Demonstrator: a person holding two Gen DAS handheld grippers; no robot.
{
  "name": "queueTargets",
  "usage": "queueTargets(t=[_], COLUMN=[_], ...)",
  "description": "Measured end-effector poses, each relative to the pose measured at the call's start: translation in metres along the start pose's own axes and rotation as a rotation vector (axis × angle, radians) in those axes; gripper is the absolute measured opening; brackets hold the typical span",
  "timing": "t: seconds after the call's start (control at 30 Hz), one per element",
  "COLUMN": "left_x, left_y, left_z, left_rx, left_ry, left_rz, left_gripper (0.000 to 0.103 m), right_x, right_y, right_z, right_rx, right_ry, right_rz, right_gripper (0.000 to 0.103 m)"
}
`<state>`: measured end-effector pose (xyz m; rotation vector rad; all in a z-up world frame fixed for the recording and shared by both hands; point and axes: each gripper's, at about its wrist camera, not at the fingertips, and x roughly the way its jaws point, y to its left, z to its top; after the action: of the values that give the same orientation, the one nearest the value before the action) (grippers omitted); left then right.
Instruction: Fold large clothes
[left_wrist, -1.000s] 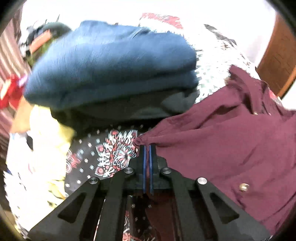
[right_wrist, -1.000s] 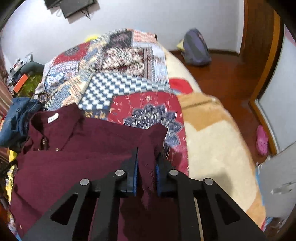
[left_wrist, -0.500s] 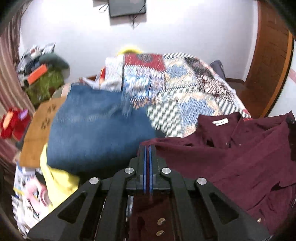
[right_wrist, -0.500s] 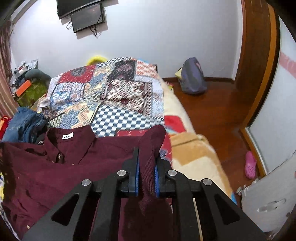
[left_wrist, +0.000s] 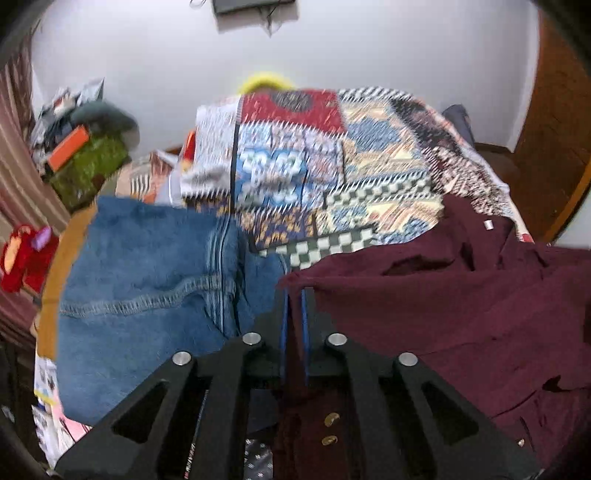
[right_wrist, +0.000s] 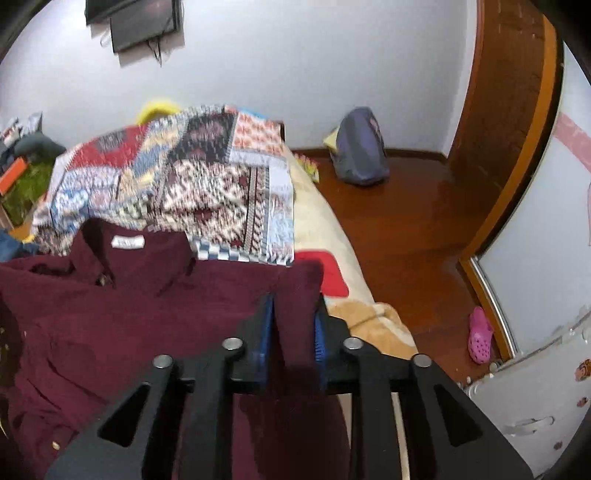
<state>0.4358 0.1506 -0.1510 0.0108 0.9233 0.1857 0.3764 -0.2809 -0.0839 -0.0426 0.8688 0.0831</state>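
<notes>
Black slotted left claw (left_wrist: 294, 306), silver screws, blue-padded fingers (right_wrist: 263, 325).

left side: folded blue jeans (left_wrist: 147, 295) just beside the left gripper (left_wrist: 294, 295), blocks passage there
far left: clutter pile (left_wrist: 81, 155) against wall, red toy (left_wrist: 22, 258) at edge, tight
ahead: patchwork quilt (left_wrist: 332, 166) flat on bed, low, free to pass over
centre: maroon shirt (right_wrist: 147, 314) spread between both grippers, cloth lies between the opening jaws of each
right side: right gripper (right_wrist: 293, 314) at bed edge, wooden floor (right_wrist: 406, 240) open beyond
floor obstacles: grey backpack (right_wrist: 360, 147) by wall, pink clog (right_wrist: 480, 336) near white door (right_wrist: 535, 258)
</notes>
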Motion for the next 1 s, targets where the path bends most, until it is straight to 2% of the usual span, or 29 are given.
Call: queueTargets(t=[0.03,0.07,0.1,0.13,0.17,0.23,0.3,0.4,0.47,0.67,0.77,0.87,1.0], left_x=[0.003,0.004,0.002,0.0,-0.006,-0.017,-0.033,-0.059,-0.074,-0.117,-0.129,-0.131,-0.118], left_y=[0.002,0.004,0.007,0.007,0.007,0.006,0.004,0.002,0.003,0.007,0.011,0.014,0.015], left_z=[-0.003,-0.006,-0.01,-0.014,-0.018,-0.027,-0.037,-0.054,-0.064,-0.1,-0.117,-0.136,-0.163], left_rx=[-0.014,-0.026,-0.034,-0.034,-0.027,0.004,0.039,0.071,0.081,0.096,0.101,0.094,0.051], left_ry=[0.012,0.022,0.026,0.022,0.013,0.009,0.017,0.002,-0.012,-0.023,-0.012,0.031,0.124], left_rz=[-0.011,-0.02,-0.022,-0.019,-0.012,-0.012,-0.025,-0.038,-0.047,-0.076,-0.084,-0.109,-0.185], left_gripper=[0.013,0.028,0.045,0.052,0.058,0.061,0.072,0.083,0.086,0.086,0.086,0.087,0.087], right_x=[-0.001,-0.004,-0.01,-0.018,-0.026,-0.042,-0.056,-0.078,-0.094,-0.132,-0.138,-0.135,-0.127], right_y=[0.0,0.0,0.0,0.001,0.002,0.005,0.009,0.016,0.021,0.033,0.037,0.04,0.04], right_z=[-0.002,-0.005,-0.008,-0.012,-0.016,-0.021,-0.026,-0.036,-0.046,-0.075,-0.089,-0.103,-0.118], right_rx=[-0.006,-0.013,-0.02,-0.029,-0.04,-0.071,-0.103,-0.161,-0.194,-0.23,-0.228,-0.232,-0.214], right_ry=[0.005,0.001,-0.009,-0.025,-0.039,-0.047,-0.025,-0.019,-0.029,-0.035,-0.026,-0.008,0.045], right_rz=[-0.015,-0.025,-0.028,-0.029,-0.028,-0.014,-0.003,0.004,0.005,0.041,0.064,0.068,0.069], right_gripper=[0.034,0.052,0.061,0.073,0.076,0.078,0.083,0.083,0.083,0.084,0.084,0.084,0.084])
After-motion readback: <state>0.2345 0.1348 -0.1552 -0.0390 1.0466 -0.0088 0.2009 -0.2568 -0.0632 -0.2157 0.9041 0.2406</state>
